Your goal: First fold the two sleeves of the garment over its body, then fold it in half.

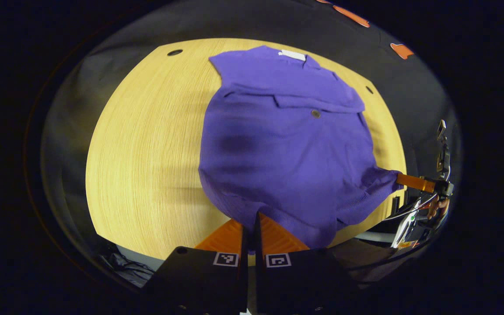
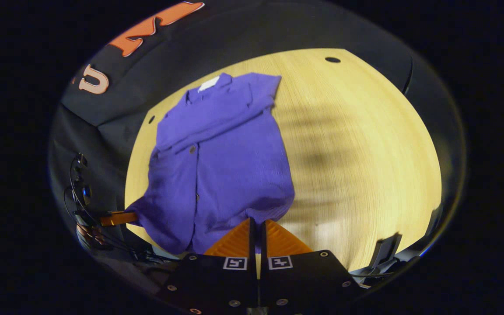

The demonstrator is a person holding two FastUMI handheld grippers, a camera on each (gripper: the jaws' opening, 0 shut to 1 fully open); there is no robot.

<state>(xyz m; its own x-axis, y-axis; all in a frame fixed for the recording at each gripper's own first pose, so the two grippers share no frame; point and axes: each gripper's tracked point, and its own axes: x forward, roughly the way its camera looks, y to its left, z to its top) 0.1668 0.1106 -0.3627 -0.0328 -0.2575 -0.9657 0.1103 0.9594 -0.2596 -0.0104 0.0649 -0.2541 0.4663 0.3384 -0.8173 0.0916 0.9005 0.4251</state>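
Currently both sleeves are lying folded over the purple shirt [image 1: 287,144], so the half-fold is what's remaining. Left gripper [image 1: 250,227] fingers are clamping one hem corner; right gripper [image 2: 257,232] fingers are clamping the other, hem lifting off the tabletop [image 1: 147,166]. Shirt is stretching away ahead of both fingers, collar farthest. Nothing is blocking the fold path; cable holes are sitting near the tabletop's far edge.
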